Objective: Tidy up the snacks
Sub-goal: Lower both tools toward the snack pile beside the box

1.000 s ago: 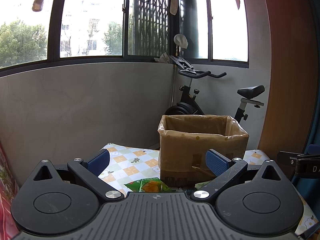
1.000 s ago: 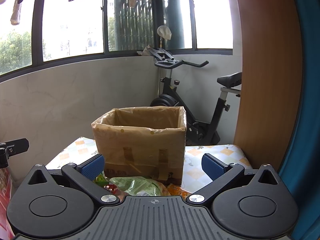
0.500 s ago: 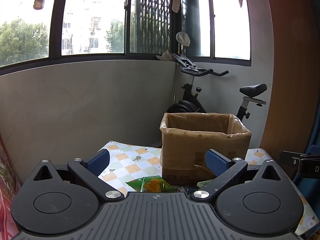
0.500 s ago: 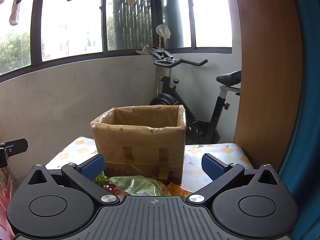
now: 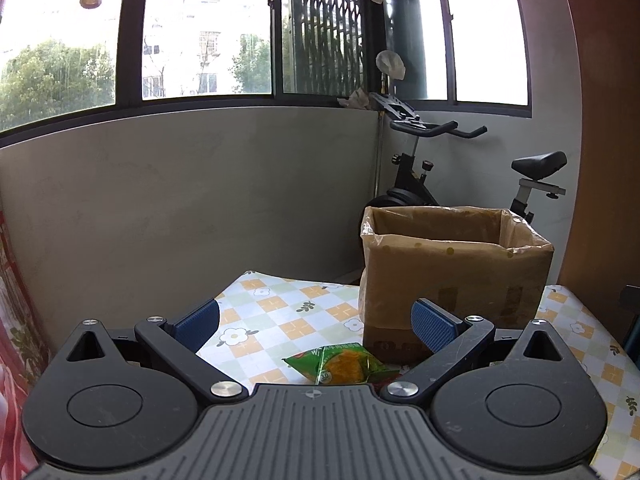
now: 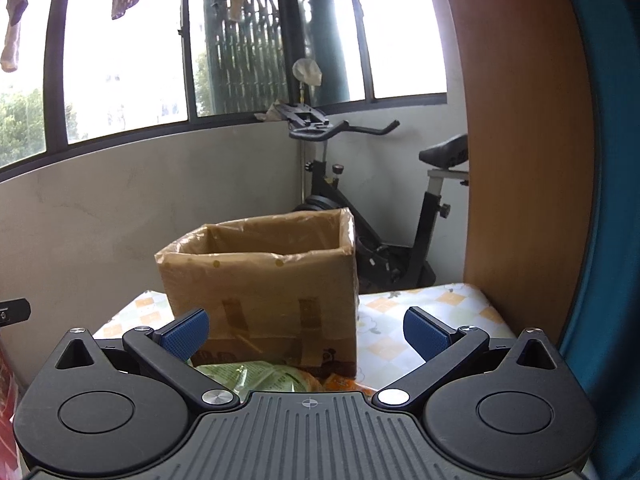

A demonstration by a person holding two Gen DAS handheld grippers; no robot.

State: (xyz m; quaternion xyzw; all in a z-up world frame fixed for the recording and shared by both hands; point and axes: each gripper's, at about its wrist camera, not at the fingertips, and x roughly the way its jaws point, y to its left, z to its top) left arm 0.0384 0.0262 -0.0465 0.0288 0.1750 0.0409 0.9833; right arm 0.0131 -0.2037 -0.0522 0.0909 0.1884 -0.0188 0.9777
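Snack packet: a green packet (image 5: 344,366) with an orange picture lies flat on the checked tablecloth (image 5: 276,312), just in front of the box's near-left corner; its long axis runs left to right across the left wrist view, one pointed end aimed left.
More snacks: a pale green packet (image 6: 256,374) and an orange one (image 6: 340,380) lie against the box's near wall, partly hidden by the gripper body.
Box: an open cardboard box (image 6: 260,292) lined with clear plastic stands upright, mouth up.
Open room: bare cloth spreads left of the box and runs to the table's far edge; an exercise bike (image 5: 460,168) stands behind.
Left gripper (image 5: 316,320): blue pads spread wide, holding nothing, above the green packet.
Right gripper (image 6: 306,330): pads equally wide apart, empty, facing the box's near wall.
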